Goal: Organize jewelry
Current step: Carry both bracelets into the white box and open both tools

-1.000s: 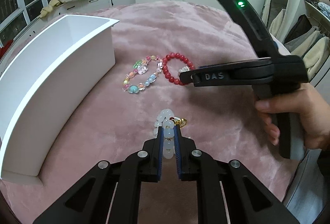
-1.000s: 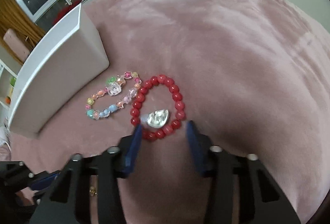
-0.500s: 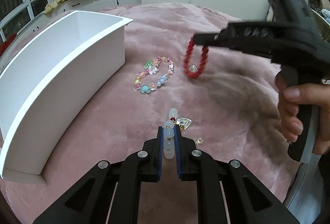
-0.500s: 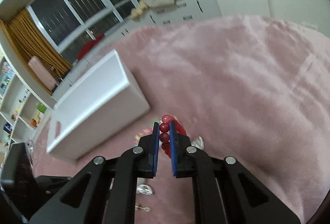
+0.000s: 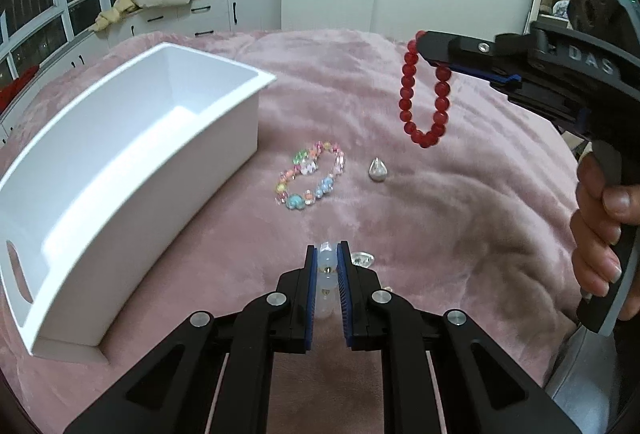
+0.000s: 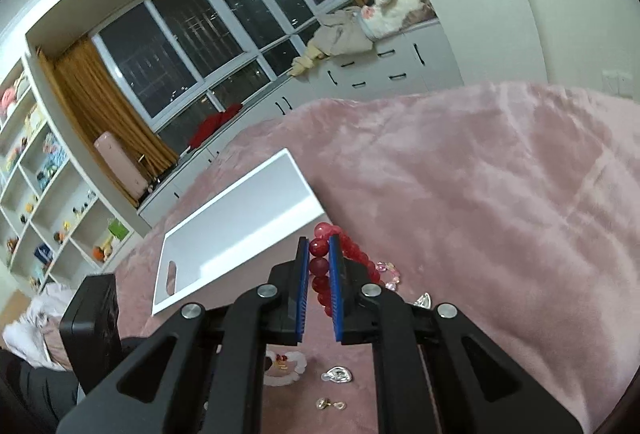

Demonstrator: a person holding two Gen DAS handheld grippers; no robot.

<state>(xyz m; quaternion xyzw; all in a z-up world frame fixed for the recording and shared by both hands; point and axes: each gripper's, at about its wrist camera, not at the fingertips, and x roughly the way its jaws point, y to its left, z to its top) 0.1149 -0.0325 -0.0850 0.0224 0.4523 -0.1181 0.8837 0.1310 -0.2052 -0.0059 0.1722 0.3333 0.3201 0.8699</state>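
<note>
Left wrist view: the left gripper [image 5: 327,266] has its fingers clenched on a pale bead bracelet [image 5: 326,276]; at two o'clock the right gripper [image 5: 434,52] dangles a red bead bracelet [image 5: 424,102] above the pink blanket [image 5: 460,202], the white box [image 5: 132,170] at nine o'clock (pastel bracelet [image 5: 310,180] beside it)

Right wrist view: right fingers [image 6: 336,274] clamp red beads [image 6: 319,258]

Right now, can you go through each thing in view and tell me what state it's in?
Red bead bracelet: lifted off the blanket, hanging from the right gripper, shut on it.
White bead bracelet: clamped in the left gripper.
Pastel bead bracelet: lying loose on the pink blanket.
Silver teardrop charm: lying loose on the blanket.
White bin: upright, open-topped, nothing seen inside.
</note>
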